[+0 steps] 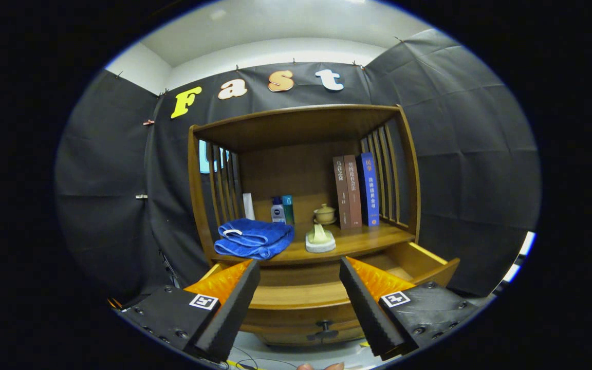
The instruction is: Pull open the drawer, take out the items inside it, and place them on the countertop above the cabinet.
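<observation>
**Ana:** Closest to the lens, what do I find?

**Ben:** Two fingers of the gripper (300, 288), spread wide apart and holding nothing. Between them lies the front of the open drawer (301, 298), pulled out toward the camera, its dark knob (324, 325) low at the middle. Fingertips of a person's hand (321, 366) peek in just beneath.

**Ana:** And going left to right beyond that?

**Ben:** On the countertop (373, 239) of the wooden cabinet (199, 205), a folded blue towel (254, 238) sits at the left front. Behind it stand a white tube (248, 206) and two small bottles (282, 209). Near the middle front rests a pale item on a white base (320, 239), with a small lidded cup (325, 213) behind it. Three upright books (356, 190) lean against the right slats.

**Ana:** What is inside the drawer?

**Ben:** Its right inner corner (414, 262) looks bare; the rest is hidden by the fingers, so I cannot tell.

**Ana:** Why are the jaws parked there?

**Ben:** My guess: they sit open above the drawer either to reach in or because an item was just set down. The towel and pale item lie near the counter's front edge, where an unloading reach would drop them.
</observation>
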A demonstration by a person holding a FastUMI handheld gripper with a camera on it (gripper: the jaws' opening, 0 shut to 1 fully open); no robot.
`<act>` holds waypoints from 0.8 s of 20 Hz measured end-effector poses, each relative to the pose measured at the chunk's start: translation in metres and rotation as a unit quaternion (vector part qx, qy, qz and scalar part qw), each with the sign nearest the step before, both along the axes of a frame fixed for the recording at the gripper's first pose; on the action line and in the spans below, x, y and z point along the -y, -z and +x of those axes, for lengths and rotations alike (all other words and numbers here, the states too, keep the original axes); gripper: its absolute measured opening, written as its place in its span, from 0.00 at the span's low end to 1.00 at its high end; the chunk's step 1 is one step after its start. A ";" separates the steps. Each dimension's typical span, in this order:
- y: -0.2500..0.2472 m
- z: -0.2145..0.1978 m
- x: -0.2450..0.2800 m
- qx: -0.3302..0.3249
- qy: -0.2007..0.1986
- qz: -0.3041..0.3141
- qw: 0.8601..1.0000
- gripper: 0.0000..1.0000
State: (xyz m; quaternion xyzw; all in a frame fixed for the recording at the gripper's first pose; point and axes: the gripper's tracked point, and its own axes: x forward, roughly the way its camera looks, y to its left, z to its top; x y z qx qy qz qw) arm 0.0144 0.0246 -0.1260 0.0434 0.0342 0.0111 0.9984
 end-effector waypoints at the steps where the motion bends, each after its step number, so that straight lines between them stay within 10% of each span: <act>1: 0.013 -0.002 0.007 0.001 0.007 -0.015 1.000 0.99; 16: 0.159 0.026 0.025 -0.070 0.006 -0.027 0.997 0.99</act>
